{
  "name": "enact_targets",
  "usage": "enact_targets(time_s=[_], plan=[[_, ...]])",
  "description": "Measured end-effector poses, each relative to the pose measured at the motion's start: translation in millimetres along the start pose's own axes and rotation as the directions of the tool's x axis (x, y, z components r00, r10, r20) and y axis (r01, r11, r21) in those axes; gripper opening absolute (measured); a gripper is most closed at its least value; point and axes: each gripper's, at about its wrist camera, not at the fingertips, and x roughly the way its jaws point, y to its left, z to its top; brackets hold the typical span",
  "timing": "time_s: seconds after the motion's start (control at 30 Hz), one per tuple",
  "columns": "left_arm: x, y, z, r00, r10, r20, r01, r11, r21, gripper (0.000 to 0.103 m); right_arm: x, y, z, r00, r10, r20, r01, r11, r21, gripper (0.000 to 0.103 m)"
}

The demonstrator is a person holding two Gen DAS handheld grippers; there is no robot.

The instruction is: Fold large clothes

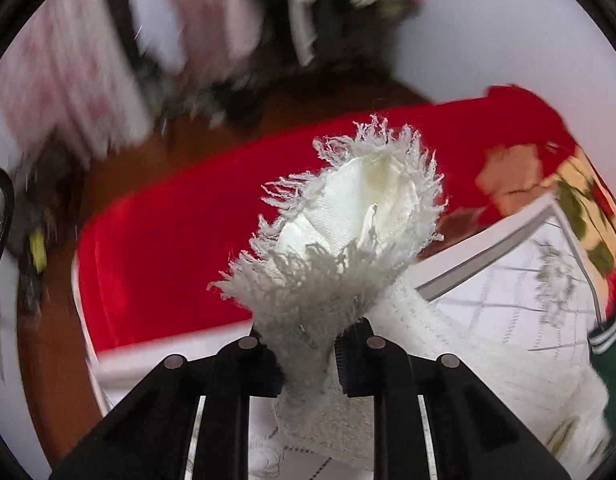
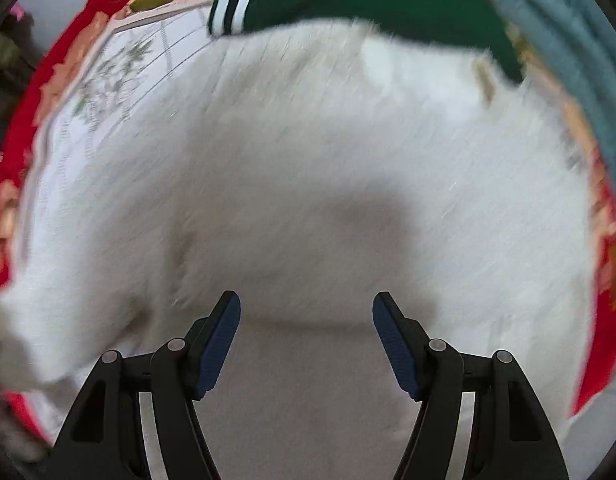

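1. On the bed, over a red floral blanket (image 1: 167, 240), the white fringed garment (image 1: 348, 216) is lying spread.
2. The left gripper (image 1: 308, 356) is pinching its frayed cuff, probably for folding.
3. The right gripper (image 2: 306, 340) is hovering above, jaws spread.

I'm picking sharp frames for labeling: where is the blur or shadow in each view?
Left wrist view: the white fringed garment clamped in the left hand-held gripper is sharp; the room behind is motion-smeared. Right wrist view: the garment is streaked with motion blur, a soft shadow ahead of the open right hand-held gripper, whose fingers stay crisp.
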Motion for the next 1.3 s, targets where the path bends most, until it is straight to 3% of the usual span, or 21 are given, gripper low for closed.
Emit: enact_targets(time_s=[0.03,0.13,0.23,0.3,0.33,0.4,0.47,0.63,0.77,0.83,0.93,1.07,1.13,1.17,1.2,1.3], plan=[[-15.5,-14.6,6.7,0.999,-0.019,0.043,0.017,0.999,0.045,0.015,3.8,0.8,3.5,1.0,0.0,-0.007,-0.001,1.0,-0.014,0.087],[-46.5,-35.9,8.5,0.99,-0.072,0.124,0.049,0.982,0.181,0.015,12.4,-12.4,10.5,0.995,0.085,-0.043,-0.083,0.996,0.039,0.087],[-90.6,-82.4,-3.6,0.97,-0.174,0.172,0.11,0.938,0.329,0.015,5.3,-44.6,12.0,0.989,0.143,-0.033,-0.139,0.983,0.116,0.087],[-106.9,-118.6,-13.9,0.958,-0.238,0.16,0.16,0.907,0.39,0.015,-2.8,-78.3,6.8,0.986,0.163,-0.021,-0.157,0.973,0.169,0.087],[-121.3,-146.3,-28.8,0.947,-0.297,0.125,0.219,0.878,0.425,0.015,-5.5,-95.0,2.8,0.985,0.173,-0.02,-0.165,0.967,0.196,0.087],[-139.4,-184.1,-53.0,0.93,-0.359,0.076,0.285,0.836,0.468,0.015,-8.5,-144.1,-8.4,0.983,0.183,-0.027,-0.169,0.949,0.267,0.087],[-158.8,-228.8,-92.9,0.91,-0.414,0.007,0.349,0.775,0.527,0.016,-10.6,-188.8,-21.6,0.982,0.184,-0.036,-0.162,0.931,0.328,0.087],[-184.3,-315.5,-209.6,0.877,-0.45,-0.165,0.443,0.628,0.64,0.016,-0.3,-295.1,-51.8,0.99,0.132,-0.058,-0.097,0.904,0.416,0.087],[-185.4,-349.9,-282.6,0.881,-0.394,-0.261,0.453,0.551,0.701,0.016,13.8,-369.2,-71.7,0.992,0.103,-0.076,-0.056,0.884,0.464,0.087],[-180.1,-361.3,-313.7,0.894,-0.353,-0.278,0.434,0.52,0.736,0.016,20.5,-391.8,-79.3,0.992,0.103,-0.08,-0.052,0.874,0.484,0.087],[-175.7,-370.6,-344.8,0.914,-0.303,-0.269,0.393,0.498,0.773,0.017,32.4,-416.1,-89.8,0.99,0.105,-0.095,-0.043,0.861,0.506,0.087],[-170.7,-374.6,-353.1,0.919,-0.277,-0.28,0.387,0.501,0.774,0.027,39.7,-444.9,-100.0,0.985,0.142,-0.093,-0.07,0.837,0.542,0.087],[-176.3,-371.9,-348.5,0.912,-0.301,-0.279,0.401,0.504,0.765,0.055,38.7,-458.2,-103.7,0.981,0.174,-0.082,-0.099,0.821,0.562,0.087],[-178.3,-371.3,-347.7,0.906,-0.31,-0.287,0.412,0.499,0.763,0.087,37.5,-463.8,-104.8,0.978,0.197,-0.071,-0.122,0.81,0.573,0.087],[-180.0,-370.1,-343.3,0.903,-0.316,-0.291,0.419,0.499,0.759,0.096,35.6,-469.8,-106.2,0.973,0.226,-0.051,-0.155,0.797,0.584,0.087],[-182.0,-360.0,-329.2,0.898,-0.322,-0.3,0.433,0.526,0.732,0.096,28.8,-479.4,-102.9,0.954,0.3,0.0,-0.239,0.76,0.604,0.087]])
